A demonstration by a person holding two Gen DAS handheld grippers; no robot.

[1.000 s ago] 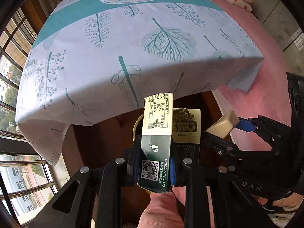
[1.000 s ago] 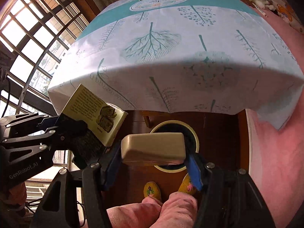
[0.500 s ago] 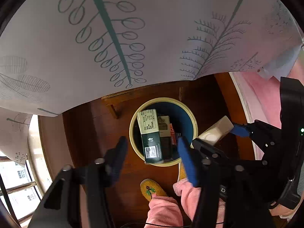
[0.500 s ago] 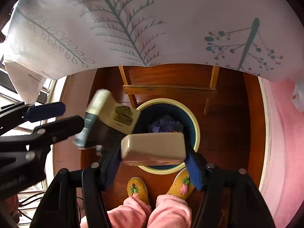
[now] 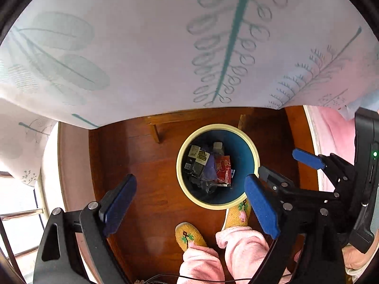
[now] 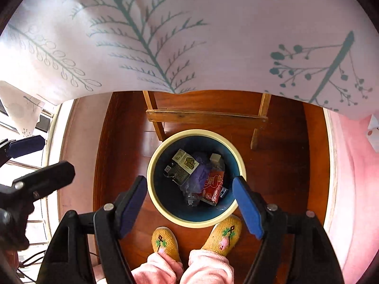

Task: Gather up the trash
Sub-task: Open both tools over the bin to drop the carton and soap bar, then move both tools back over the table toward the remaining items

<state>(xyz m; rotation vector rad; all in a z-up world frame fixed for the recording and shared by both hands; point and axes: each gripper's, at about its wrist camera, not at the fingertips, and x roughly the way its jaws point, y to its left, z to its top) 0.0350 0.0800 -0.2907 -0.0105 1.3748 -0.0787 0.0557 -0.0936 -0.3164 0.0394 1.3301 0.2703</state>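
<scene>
Both tongs, left [image 5: 189, 203] and right [image 6: 189, 203], are opening, empty, above the bin [image 6: 151, 165]; trash [image 6: 196, 177] lies inside. Advise lifting straight up, clear of the tablecloth [image 6: 189, 35].

Soft daylight from the window [image 5: 19, 203] at left, sharp centre, heavy fisheye bending, dark vignetted corners

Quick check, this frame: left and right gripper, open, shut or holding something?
Left gripper: jaws opening, nothing between them, above the trash bin.
Right gripper: jaws opening, nothing between them, also over the bin.
</scene>
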